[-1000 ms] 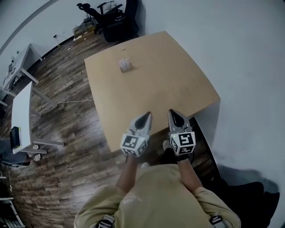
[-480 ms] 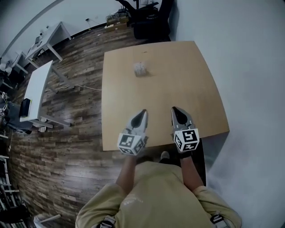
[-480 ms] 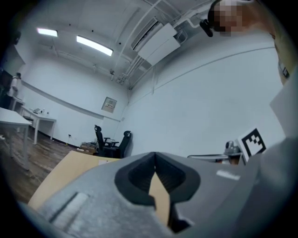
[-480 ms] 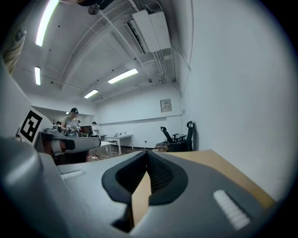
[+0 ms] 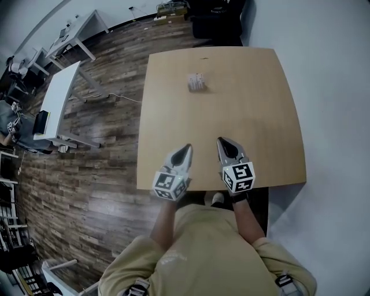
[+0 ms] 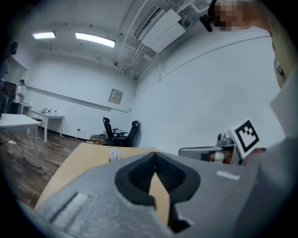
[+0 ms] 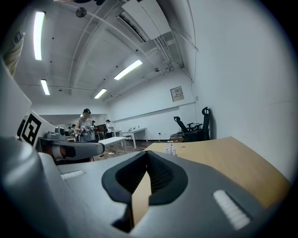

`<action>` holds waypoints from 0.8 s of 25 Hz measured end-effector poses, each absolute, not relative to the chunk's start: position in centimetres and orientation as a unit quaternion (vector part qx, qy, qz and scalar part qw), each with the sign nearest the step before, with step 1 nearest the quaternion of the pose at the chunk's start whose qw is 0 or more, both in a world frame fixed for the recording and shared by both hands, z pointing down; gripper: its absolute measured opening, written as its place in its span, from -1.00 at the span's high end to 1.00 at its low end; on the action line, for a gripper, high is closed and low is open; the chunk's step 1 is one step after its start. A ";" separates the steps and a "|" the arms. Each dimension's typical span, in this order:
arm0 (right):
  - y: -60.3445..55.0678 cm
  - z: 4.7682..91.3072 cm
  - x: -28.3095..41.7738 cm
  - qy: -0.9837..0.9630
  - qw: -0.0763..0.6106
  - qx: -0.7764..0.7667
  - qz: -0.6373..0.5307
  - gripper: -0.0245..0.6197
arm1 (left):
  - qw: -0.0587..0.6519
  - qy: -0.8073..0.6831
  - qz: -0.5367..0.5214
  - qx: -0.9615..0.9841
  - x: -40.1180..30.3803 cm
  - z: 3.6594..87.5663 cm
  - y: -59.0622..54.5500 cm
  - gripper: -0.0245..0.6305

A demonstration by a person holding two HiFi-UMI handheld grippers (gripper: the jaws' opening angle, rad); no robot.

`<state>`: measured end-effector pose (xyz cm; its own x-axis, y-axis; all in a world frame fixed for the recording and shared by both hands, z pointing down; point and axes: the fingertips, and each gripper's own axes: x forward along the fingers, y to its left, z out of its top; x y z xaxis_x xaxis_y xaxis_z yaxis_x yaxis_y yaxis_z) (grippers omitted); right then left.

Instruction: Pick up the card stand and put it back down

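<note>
Left gripper [image 5: 185,149]: jaws pressing together, holding nothing.
Right gripper [image 5: 222,141]: likewise.
Card stand [image 5: 197,82]: standing on the table [image 5: 260,115], well apart from both.

Card stand [image 5: 197,82] stood on the table [image 5: 248,104] toward its far end, a little left of centre. Left gripper [image 5: 185,149] and right gripper [image 5: 222,141] sat side by side over the near edge, well apart from the stand. Desks [image 5: 58,104] lay off the table's left, office chairs [image 5: 217,17] behind its far end.
</note>
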<state>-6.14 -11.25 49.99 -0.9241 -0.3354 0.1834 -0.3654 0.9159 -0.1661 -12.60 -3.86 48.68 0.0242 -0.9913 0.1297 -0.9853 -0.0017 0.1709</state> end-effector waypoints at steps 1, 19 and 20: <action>-12.0 50.7 -6.9 -0.975 0.079 0.179 0.103 0.91 | 0.110 -0.685 -0.012 0.720 -13.0 49.3 -4.6 0.92; -23.2 57.3 -12.3 -0.951 0.122 0.233 0.162 0.91 | 0.184 -0.683 0.050 0.705 -27.2 58.4 -14.6 0.92; -23.7 57.5 -12.3 -0.950 0.123 0.235 0.164 0.91 | 0.186 -0.683 0.052 0.705 -27.4 58.7 -15.0 0.92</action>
